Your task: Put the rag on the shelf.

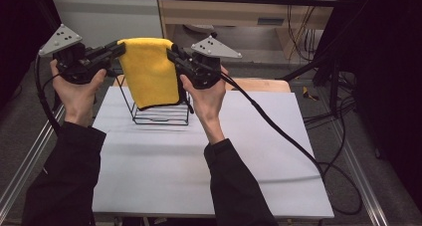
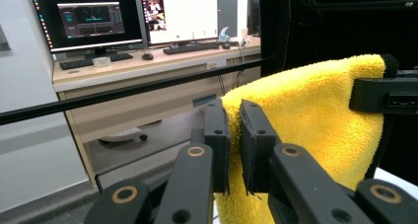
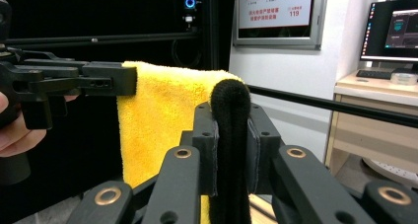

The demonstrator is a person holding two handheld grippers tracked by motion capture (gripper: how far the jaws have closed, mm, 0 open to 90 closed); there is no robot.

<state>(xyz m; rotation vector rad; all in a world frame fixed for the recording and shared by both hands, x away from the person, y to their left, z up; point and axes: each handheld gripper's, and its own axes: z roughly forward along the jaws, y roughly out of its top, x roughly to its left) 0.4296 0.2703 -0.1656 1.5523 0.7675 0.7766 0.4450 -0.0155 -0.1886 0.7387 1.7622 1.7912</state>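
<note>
A yellow towel [image 1: 149, 71] hangs spread between my two grippers above the white table [image 1: 164, 176]. My left gripper [image 1: 121, 48] is shut on its top left corner, and in the left gripper view the jaws [image 2: 235, 130] clamp the yellow edge [image 2: 305, 110]. At the top right corner my right gripper [image 1: 171, 51] is shut too; in the right gripper view [image 3: 231, 135] a black fuzzy edge of the towel [image 3: 162, 110] sits between the jaws. The towel's lower part covers a black wire rack [image 1: 161, 115]; I cannot tell whether it rests on it.
The rack stands at the far middle of the table. A black cable [image 1: 278, 131] trails from the right gripper across the table's right side. Beyond the table runs a black frame bar [image 2: 123, 91], and behind it stands a desk with monitors [image 2: 91, 19].
</note>
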